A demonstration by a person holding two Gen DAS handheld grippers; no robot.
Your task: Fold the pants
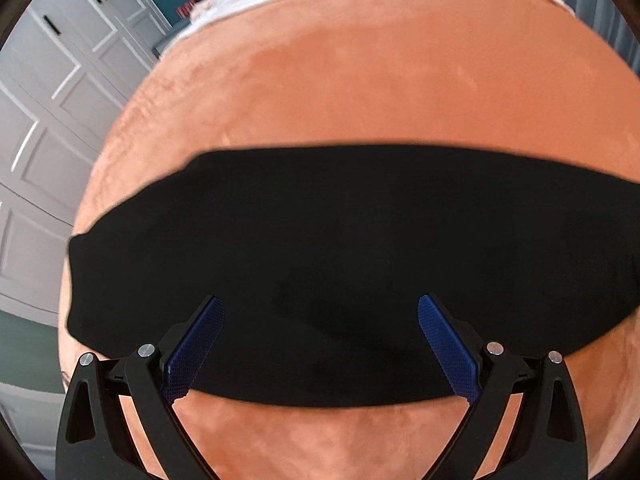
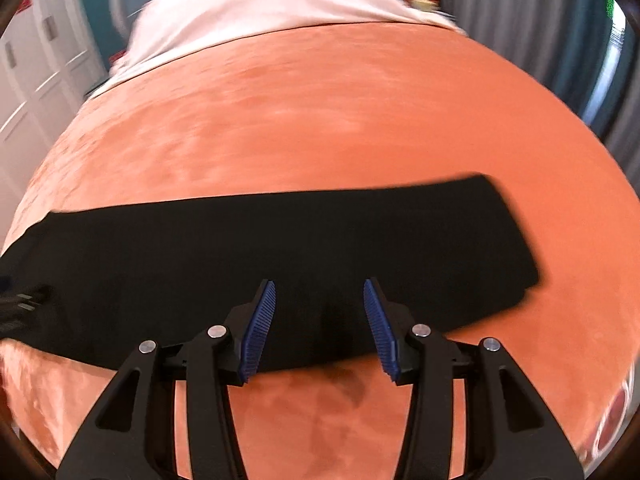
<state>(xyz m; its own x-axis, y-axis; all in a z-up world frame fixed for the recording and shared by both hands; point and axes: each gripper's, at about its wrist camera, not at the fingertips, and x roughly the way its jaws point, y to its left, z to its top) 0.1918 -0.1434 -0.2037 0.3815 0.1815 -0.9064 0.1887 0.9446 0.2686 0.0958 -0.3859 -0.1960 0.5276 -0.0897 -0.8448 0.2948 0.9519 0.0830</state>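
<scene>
Black pants lie flat in a long folded strip across an orange blanket; they also show in the right wrist view. My left gripper hovers over the near edge of the pants, wide open and empty, blue pads apart. My right gripper is open and empty above the near edge of the pants, toward their right end. Part of the left gripper shows at the far left of the right wrist view.
The orange blanket covers a bed. White bedding lies at its far end. White panelled cabinet doors stand to the left. Grey curtains hang at the back right.
</scene>
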